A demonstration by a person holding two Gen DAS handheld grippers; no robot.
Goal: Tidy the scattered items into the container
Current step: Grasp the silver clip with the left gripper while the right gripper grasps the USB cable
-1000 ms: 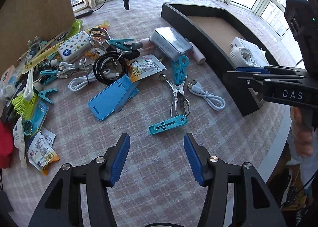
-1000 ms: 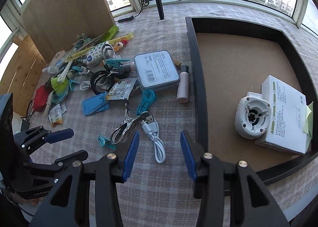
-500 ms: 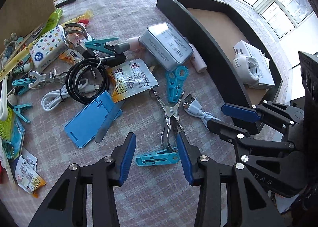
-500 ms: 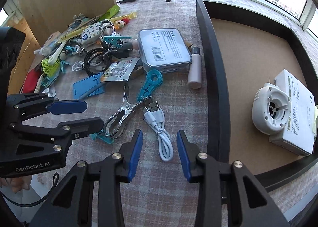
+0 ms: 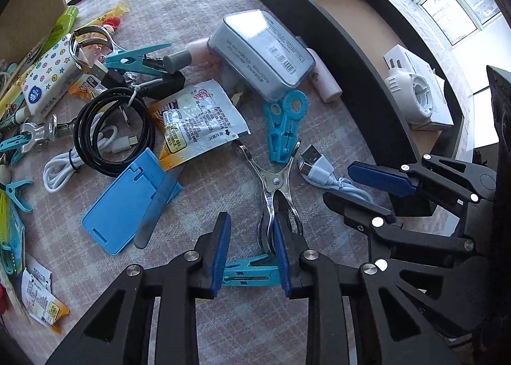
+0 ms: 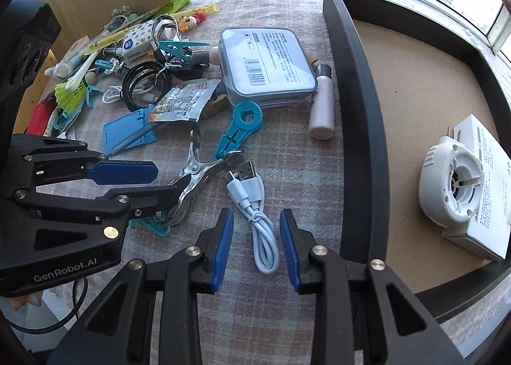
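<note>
While the checked cloth of the tabletop (image 6: 287, 154) fills most of both views, the shallow black-rimmed tray with a brown board floor (image 6: 357, 109) takes the right side of the right wrist frame, with a white round fan on a white box (image 6: 453, 192) already inside at right. Left of its wall lies the clutter: a grey-blue rectangular plastic case (image 6: 265, 64) at upper centre and a flat blue plastic phone stand (image 5: 124, 205) at centre left of the left view. Smaller again, a shiny steel spring clamp (image 5: 274, 182) sits mid-frame, stiff and slick; its looped handles look the surest hold. The left tongs (image 5: 250, 253) stand moderately open, straddling a small teal plastic clothes peg (image 5: 246, 272), light and rigid, and the clamp handles. The right tongs (image 6: 257, 246) are likewise parted around a coiled white USB cable (image 6: 255, 211), limp and light, best pinched across its bundled loops.
</note>
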